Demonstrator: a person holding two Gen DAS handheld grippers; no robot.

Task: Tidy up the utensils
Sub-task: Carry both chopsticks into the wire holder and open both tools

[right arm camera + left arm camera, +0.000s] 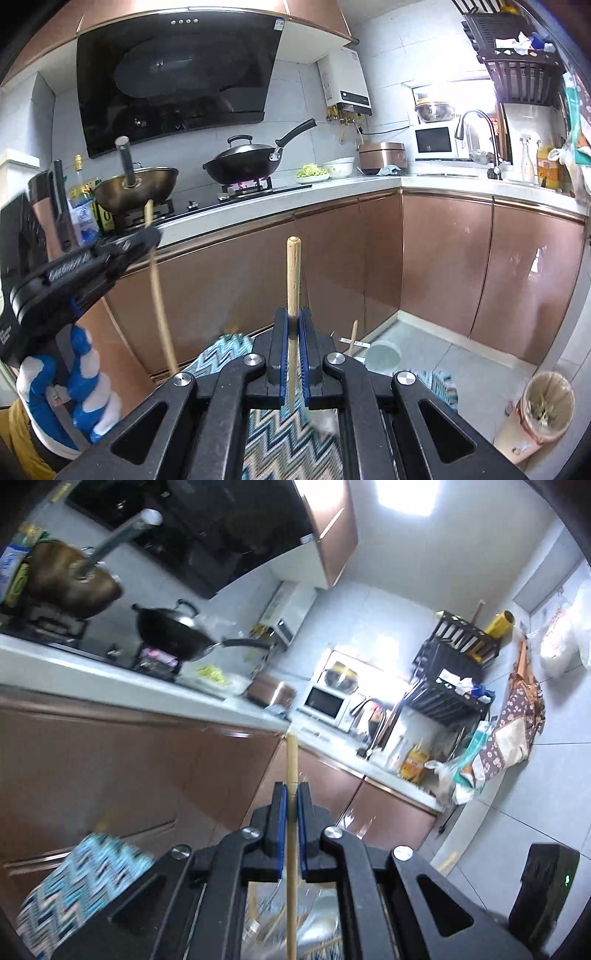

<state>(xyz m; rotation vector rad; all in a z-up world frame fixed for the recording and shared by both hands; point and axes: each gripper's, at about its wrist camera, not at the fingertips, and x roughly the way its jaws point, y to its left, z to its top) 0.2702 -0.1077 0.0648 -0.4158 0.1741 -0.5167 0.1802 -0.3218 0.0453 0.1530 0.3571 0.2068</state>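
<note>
Right wrist view: each claw clamped on a wooden chopstick

Zigzag-patterned cloth carries a bowl.

Two hand-held grippers showing: left hand-held gripper, right hand-held gripper. Two wooden chopsticks being gripped: first chopstick, second chopstick. Two woks sitting on stove: brown wok, black wok. One microwave standing on counter.
</note>
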